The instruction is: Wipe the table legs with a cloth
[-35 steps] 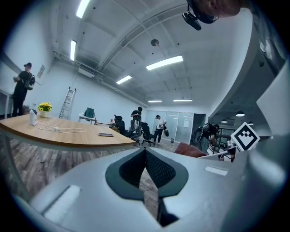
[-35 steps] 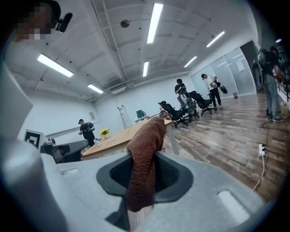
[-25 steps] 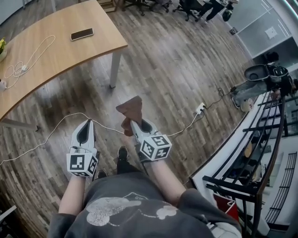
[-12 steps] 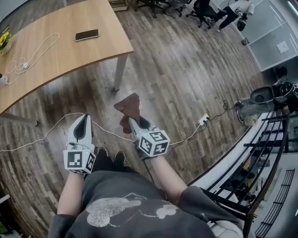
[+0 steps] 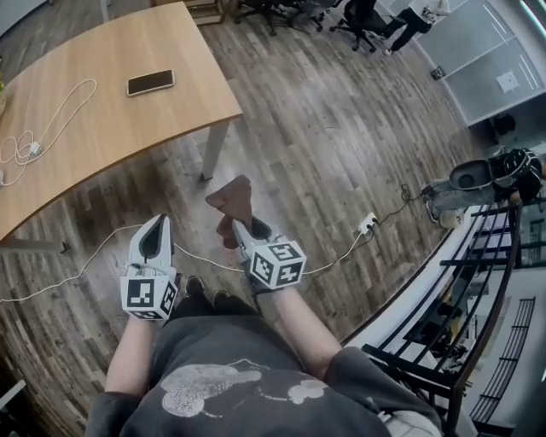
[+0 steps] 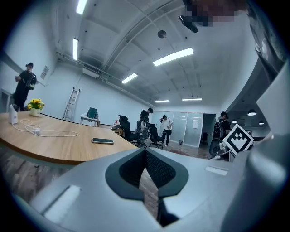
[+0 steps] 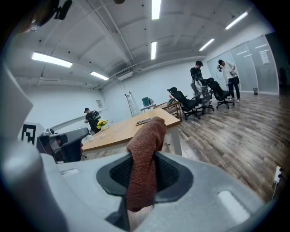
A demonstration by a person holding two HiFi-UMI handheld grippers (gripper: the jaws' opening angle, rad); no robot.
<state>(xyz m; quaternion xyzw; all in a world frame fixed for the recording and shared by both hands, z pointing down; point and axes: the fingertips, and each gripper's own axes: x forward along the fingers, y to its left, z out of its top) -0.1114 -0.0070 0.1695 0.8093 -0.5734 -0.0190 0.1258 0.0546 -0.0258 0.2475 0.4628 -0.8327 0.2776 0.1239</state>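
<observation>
A brown cloth (image 5: pixel 232 200) sticks up from my right gripper (image 5: pixel 241 229), whose jaws are shut on it; in the right gripper view the cloth (image 7: pixel 144 158) hangs folded between the pads. The wooden table (image 5: pixel 85 119) stands ahead and to the left, with a white table leg (image 5: pixel 212 146) under its near corner, a short way beyond the cloth. My left gripper (image 5: pixel 153 243) is held beside the right one above the floor, jaws shut with nothing between them. In the left gripper view the table (image 6: pixel 50 145) lies to the left.
A phone (image 5: pixel 150 82) and a white cable (image 5: pixel 47 119) lie on the table. A cable (image 5: pixel 102 247) runs across the wooden floor to a power strip (image 5: pixel 368 224). Office chairs (image 5: pixel 341 13) and people stand at the far end; a black railing (image 5: pixel 478 282) is at the right.
The view has shifted slightly; both grippers stay side by side with the cloth still held, and the table leg sits about the same distance ahead.
</observation>
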